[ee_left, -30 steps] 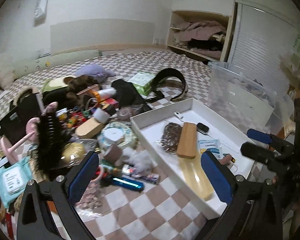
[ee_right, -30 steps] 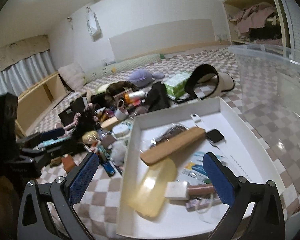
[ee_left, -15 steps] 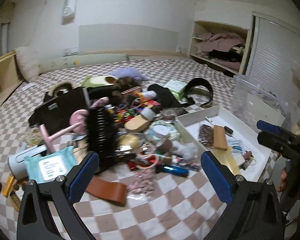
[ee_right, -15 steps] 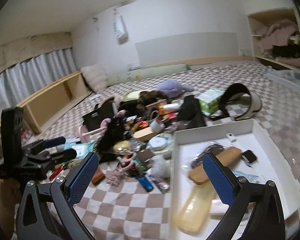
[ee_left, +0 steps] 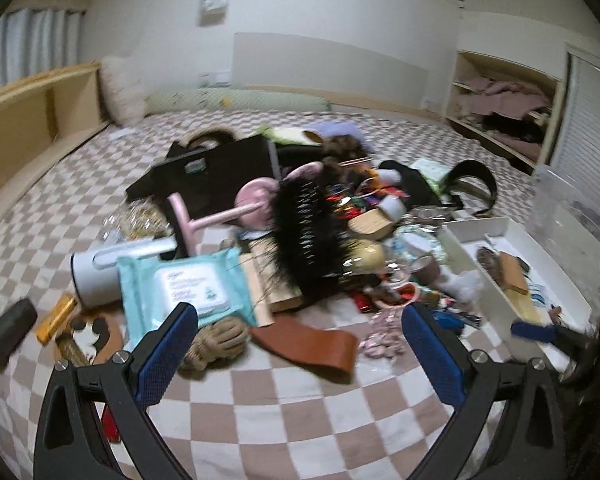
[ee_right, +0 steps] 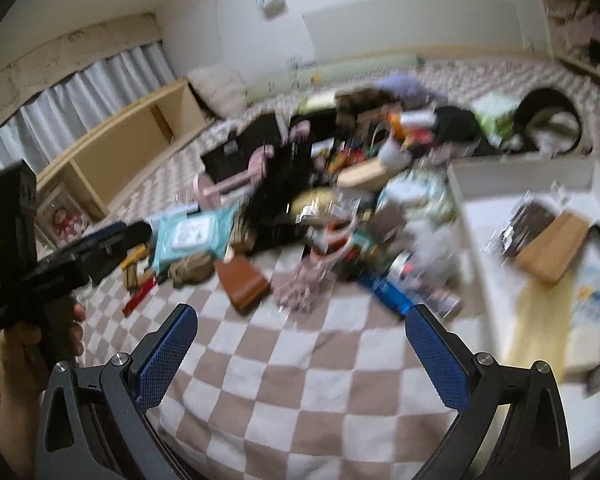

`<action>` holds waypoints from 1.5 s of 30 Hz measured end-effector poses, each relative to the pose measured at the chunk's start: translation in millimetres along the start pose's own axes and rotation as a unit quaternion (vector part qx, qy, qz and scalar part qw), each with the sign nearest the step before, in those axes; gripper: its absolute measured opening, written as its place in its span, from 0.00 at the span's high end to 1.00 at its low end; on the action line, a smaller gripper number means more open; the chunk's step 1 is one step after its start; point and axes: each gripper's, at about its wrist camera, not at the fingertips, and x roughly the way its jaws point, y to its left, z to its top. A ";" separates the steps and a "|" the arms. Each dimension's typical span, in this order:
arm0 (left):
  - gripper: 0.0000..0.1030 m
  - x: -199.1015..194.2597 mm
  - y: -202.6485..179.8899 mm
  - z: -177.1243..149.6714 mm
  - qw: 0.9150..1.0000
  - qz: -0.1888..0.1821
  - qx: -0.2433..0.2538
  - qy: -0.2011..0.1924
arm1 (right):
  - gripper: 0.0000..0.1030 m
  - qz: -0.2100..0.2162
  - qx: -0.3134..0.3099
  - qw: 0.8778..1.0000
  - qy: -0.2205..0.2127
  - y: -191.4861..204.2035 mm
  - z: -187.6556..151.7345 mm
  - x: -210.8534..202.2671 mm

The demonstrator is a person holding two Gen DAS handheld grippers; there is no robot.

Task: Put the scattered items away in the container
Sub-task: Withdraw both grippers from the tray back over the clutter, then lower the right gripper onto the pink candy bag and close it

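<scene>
A heap of scattered items lies on the checkered floor: a teal wipes pack (ee_left: 184,284), a black bristly brush (ee_left: 308,232), a brown leather strap (ee_left: 312,346), a pink hand mirror (ee_left: 236,208), a white bottle (ee_left: 100,272). The white tray (ee_left: 464,256) at the right holds a wooden brush (ee_left: 512,268) and small items; it also shows in the right wrist view (ee_right: 480,216). My left gripper (ee_left: 300,344) is open and empty above the floor before the heap. My right gripper (ee_right: 302,348) is open and empty, left of the tray.
A clear plastic bin (ee_left: 572,208) stands behind the tray. A black bag (ee_left: 212,176) and black visor (ee_left: 476,184) lie at the back of the heap. A wooden shelf (ee_left: 28,120) runs along the left wall; a closet (ee_left: 504,116) is at the right.
Both grippers have swung left, away from the tray and toward the heap. The heap now fills the middle of both views; the tray sits at the right edge. Both stay open.
</scene>
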 end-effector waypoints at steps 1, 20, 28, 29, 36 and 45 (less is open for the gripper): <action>0.00 2.4 4.2 -2.3 1.000 0.004 -0.006 0.000 | 0.00 0.003 0.004 1.000 0.009 0.0 -2.7 6.7; 0.00 29.1 42.1 -36.0 0.997 0.011 -0.060 0.047 | 0.00 0.035 0.048 0.995 0.081 2.5 19.7 93.5; 0.00 43.8 23.9 -42.8 0.994 -0.052 -0.051 0.085 | 0.25 0.051 0.101 0.989 0.094 -8.7 24.4 118.6; 0.00 46.2 22.2 -43.6 0.993 -0.061 -0.054 0.090 | 0.33 0.048 0.101 0.989 0.097 -9.1 24.1 121.1; 0.02 57.5 10.8 -47.5 0.986 -0.103 -0.058 0.114 | 0.73 0.083 0.105 0.986 0.100 -12.6 21.3 129.4; 0.15 69.2 -6.0 -49.0 0.979 -0.152 -0.060 0.123 | 0.81 0.123 0.115 0.981 0.095 -11.8 19.6 118.6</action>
